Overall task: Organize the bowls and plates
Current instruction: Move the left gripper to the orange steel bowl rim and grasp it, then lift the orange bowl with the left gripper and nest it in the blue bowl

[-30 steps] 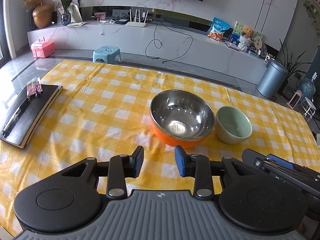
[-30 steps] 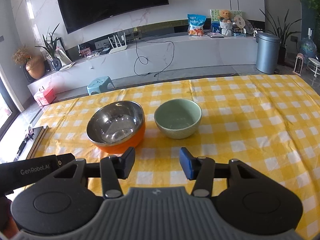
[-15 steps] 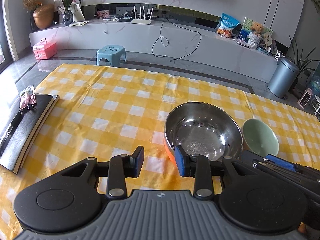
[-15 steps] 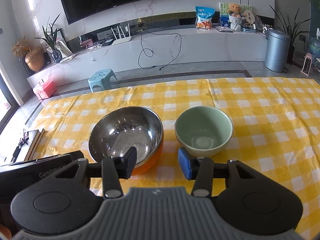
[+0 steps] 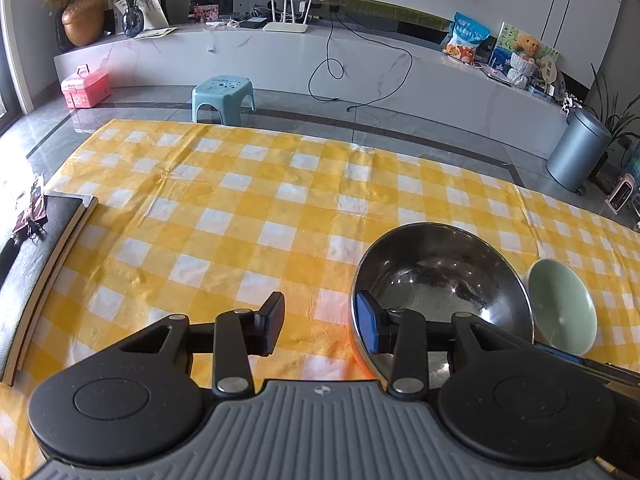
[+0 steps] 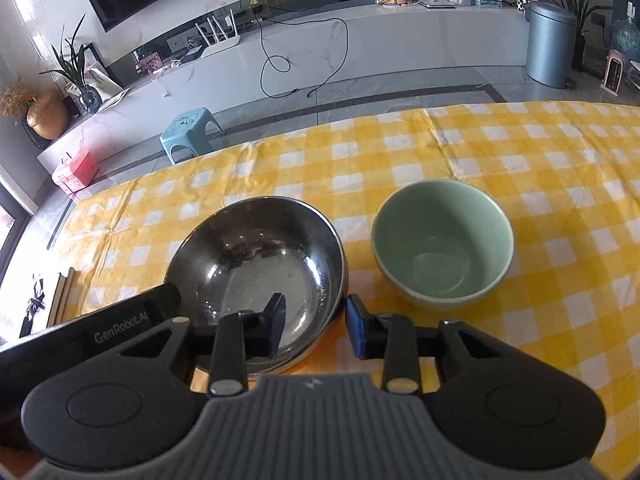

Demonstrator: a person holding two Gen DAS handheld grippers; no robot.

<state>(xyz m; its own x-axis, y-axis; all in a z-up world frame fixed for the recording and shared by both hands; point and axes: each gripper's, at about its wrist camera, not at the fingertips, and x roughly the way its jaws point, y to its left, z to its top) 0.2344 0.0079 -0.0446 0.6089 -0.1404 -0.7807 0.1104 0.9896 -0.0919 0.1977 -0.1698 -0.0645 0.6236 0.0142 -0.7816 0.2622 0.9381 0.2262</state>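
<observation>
Yellow check cloth (image 5: 248,216), blue stool (image 5: 223,98), bin (image 6: 550,44)

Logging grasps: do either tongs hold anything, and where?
Nothing held. Both left tongs and right tongs are open, straddling the steel orange-sided bowl's rim.

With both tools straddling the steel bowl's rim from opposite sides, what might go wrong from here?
1. Both tools, left and right, are open over the same steel bowl; closing together, they may tug it or collide.
2. The polished rim could slip from the pads.
3. The green bowl sits close beside it and might get knocked.
</observation>
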